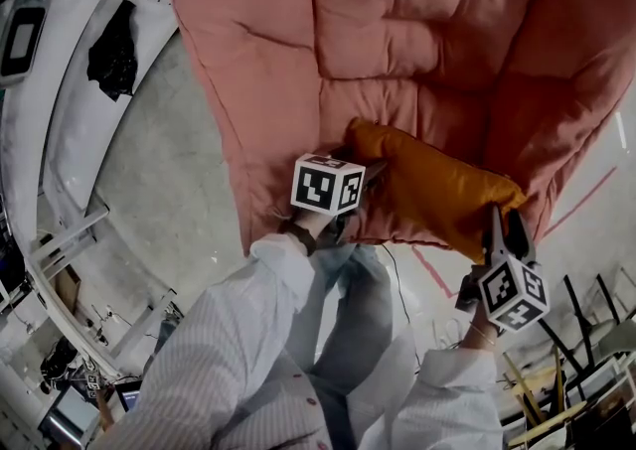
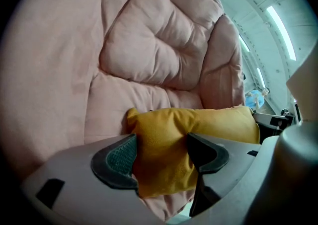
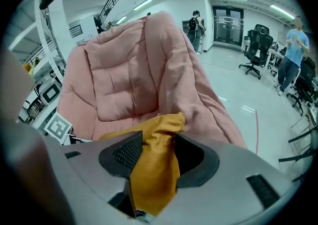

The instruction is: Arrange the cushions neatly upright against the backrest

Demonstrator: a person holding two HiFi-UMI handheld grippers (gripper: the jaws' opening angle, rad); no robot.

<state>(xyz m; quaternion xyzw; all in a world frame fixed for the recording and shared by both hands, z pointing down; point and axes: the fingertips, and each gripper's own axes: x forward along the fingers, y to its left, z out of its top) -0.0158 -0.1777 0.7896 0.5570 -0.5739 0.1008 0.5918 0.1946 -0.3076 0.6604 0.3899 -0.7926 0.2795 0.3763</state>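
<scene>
A mustard-yellow cushion [image 1: 437, 190] lies on the seat of a big padded pink chair [image 1: 397, 41], near its front edge. My left gripper [image 1: 360, 172] is at the cushion's left end; in the left gripper view the cushion [image 2: 189, 129] fills the gap between the jaws of the left gripper [image 2: 161, 157], which stand wide. My right gripper [image 1: 502, 229] is at the cushion's right corner. In the right gripper view a fold of the cushion [image 3: 154, 169] hangs loosely between the wide jaws of the right gripper [image 3: 156, 154], with a gap at the right pad. The pink backrest [image 3: 129, 80] rises behind.
White metal frames [image 1: 60, 90] stand left of the chair on the grey floor. A red line [image 1: 586, 200] marks the floor at right. Black stands and gear [image 1: 586, 339] crowd the lower right. Office chairs [image 3: 256, 45] and two people [image 3: 295, 45] are far behind.
</scene>
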